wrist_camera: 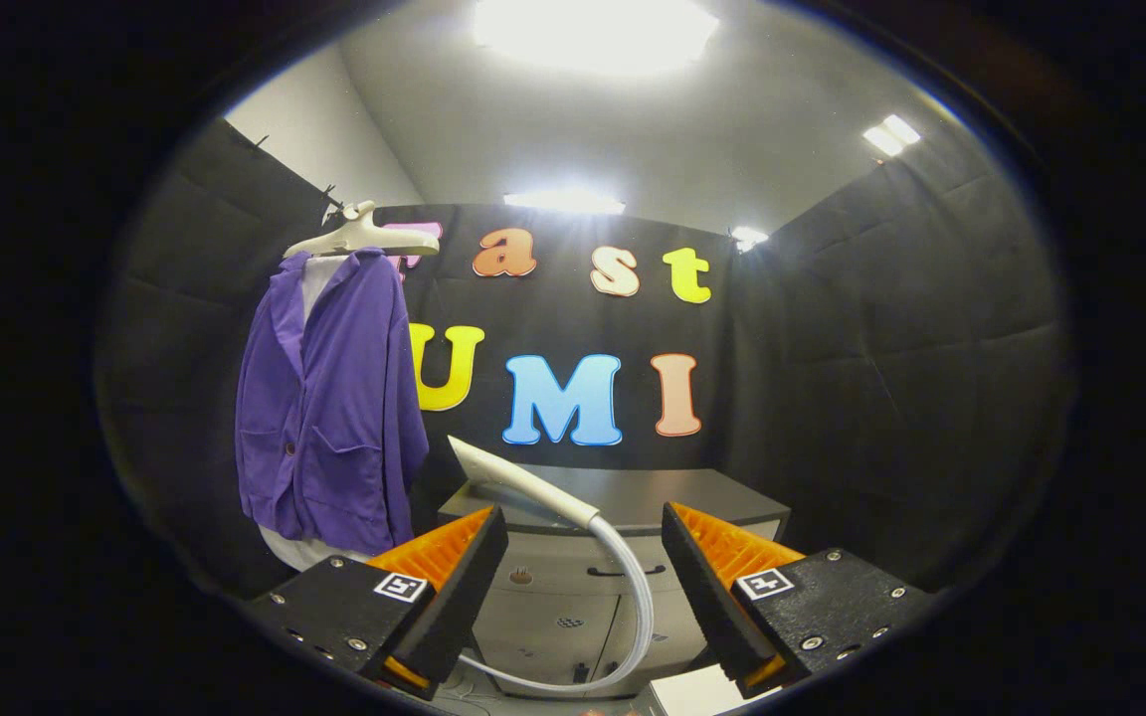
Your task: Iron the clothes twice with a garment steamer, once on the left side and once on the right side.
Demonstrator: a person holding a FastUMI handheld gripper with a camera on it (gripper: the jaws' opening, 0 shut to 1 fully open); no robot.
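A purple jacket [334,418] hangs on a white hanger [362,237] against the booth's left wall, over something white that shows at its collar and hem. The white garment steamer head [518,480] lies slanted just ahead of my fingers, its nozzle end pointing up toward the jacket. Its white hose [645,597] curves down between the fingers and loops back to the left. My gripper [583,515] is open, with the fingers set wide on either side of the steamer's handle end and not pressing on it.
A grey cabinet [692,492] with a dark top, a drawer and doors stands straight ahead below the back wall, behind the steamer. A white flat object [702,691] lies low beside the right finger. Black cloth walls close in left, right and behind.
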